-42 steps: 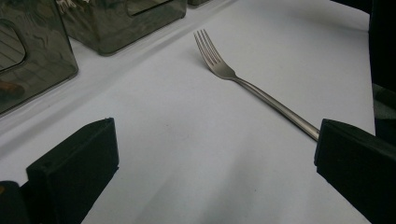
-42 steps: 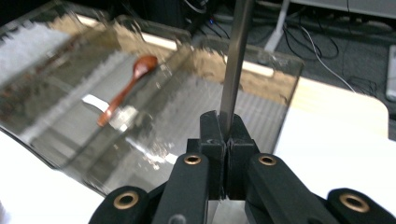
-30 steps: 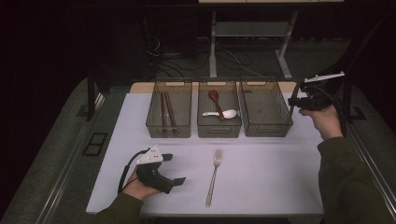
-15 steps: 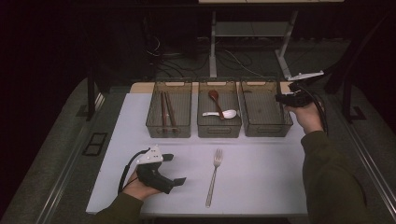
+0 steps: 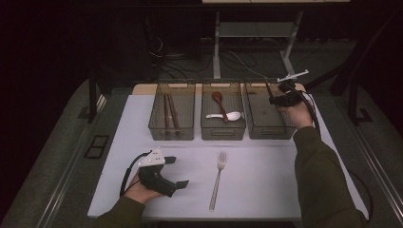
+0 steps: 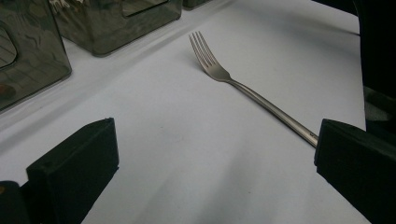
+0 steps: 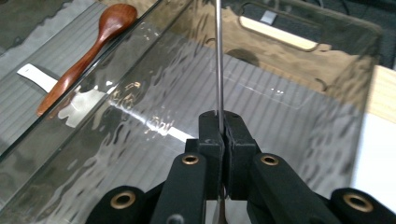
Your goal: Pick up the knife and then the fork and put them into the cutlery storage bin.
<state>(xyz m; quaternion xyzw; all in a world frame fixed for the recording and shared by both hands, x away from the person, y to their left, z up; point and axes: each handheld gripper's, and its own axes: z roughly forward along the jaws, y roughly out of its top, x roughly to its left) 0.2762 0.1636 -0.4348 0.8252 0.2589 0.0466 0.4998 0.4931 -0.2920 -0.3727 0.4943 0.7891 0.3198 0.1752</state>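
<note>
nearest me, the left gripper (image 5: pixel 177 172) rests on the white table (image 5: pixel 266 185) under the person's left hand (image 5: pixel 140 190), its black jaws spread well apart with nothing between them. in the left gripper view those jaws frame bare tabletop, and a steel fork (image 6: pixel 247 88) lies just beyond them, tines pointing towards the bins. from above, that fork (image 5: pixel 217 179) lies alone near the middle of the table, beside the gripper but not touching it.

farther back three clear bins stand in a row: the left bin (image 5: pixel 172 133) holds dark chopsticks (image 5: pixel 169 111), the middle bin (image 5: pixel 223 133) a wooden spoon (image 5: pixel 218 99) and a white spoon (image 5: pixel 225 115).

farthest, the right gripper (image 5: pixel 273 99) hangs over the right bin (image 5: pixel 271 133), jaws clamped together on a thin metal utensil handle (image 7: pixel 218 70) that runs straight out over the bin's ribbed floor.
</note>
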